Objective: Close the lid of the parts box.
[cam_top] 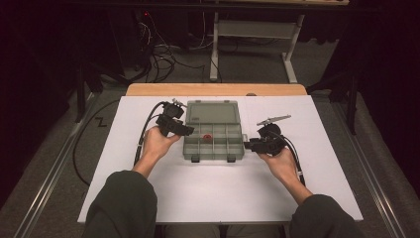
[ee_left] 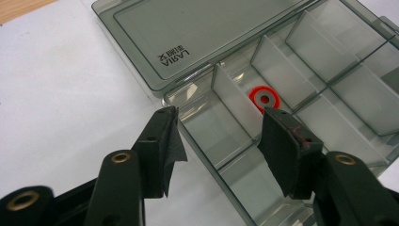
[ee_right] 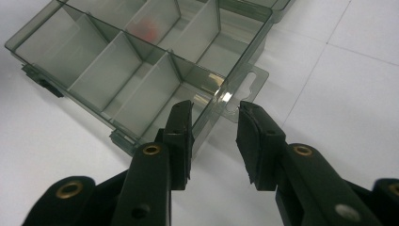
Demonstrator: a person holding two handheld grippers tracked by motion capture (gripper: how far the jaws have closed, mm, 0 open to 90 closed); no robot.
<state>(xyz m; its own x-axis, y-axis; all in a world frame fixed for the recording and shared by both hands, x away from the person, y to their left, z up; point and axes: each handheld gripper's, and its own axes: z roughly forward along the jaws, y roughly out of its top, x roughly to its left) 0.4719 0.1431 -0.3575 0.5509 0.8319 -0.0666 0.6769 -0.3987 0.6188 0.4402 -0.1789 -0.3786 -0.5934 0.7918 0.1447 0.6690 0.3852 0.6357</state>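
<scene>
Open grey box (cam_top: pixel 213 130) near the middle of the white surface (cam_top: pixel 218 193), closer to the far edge, lid laid flat toward that edge, latches facing the near edge. Compartments divided by clear walls. Red ring (cam_top: pixel 207 137) inside a middle compartment of the far row; in left tool view, ring (ee_left: pixel 264 98) lying flat just beyond the right pad.

Left tool (cam_top: pixel 188 131) at the box's left wall, held in left hand (cam_top: pixel 156 144). In left tool view, left tool (ee_left: pixel 219 141) released, jaws apart and straddling the box's left wall (ee_left: pixel 200 141): one pad outside over the surface, other pad inside over the end compartment. No squeeze on the wall visible.

Right tool (cam_top: pixel 246 144) at the box's right end, held in right hand (cam_top: pixel 282 163). In right tool view, right tool (ee_right: pixel 214 136) released, jaws apart astride the near right corner of the box (ee_right: pixel 141 70), hang tab (ee_right: pixel 242 92) just past the gap. Pads near the wall, contact not clear.

Cables trailing from both tools toward the near edge.
</scene>
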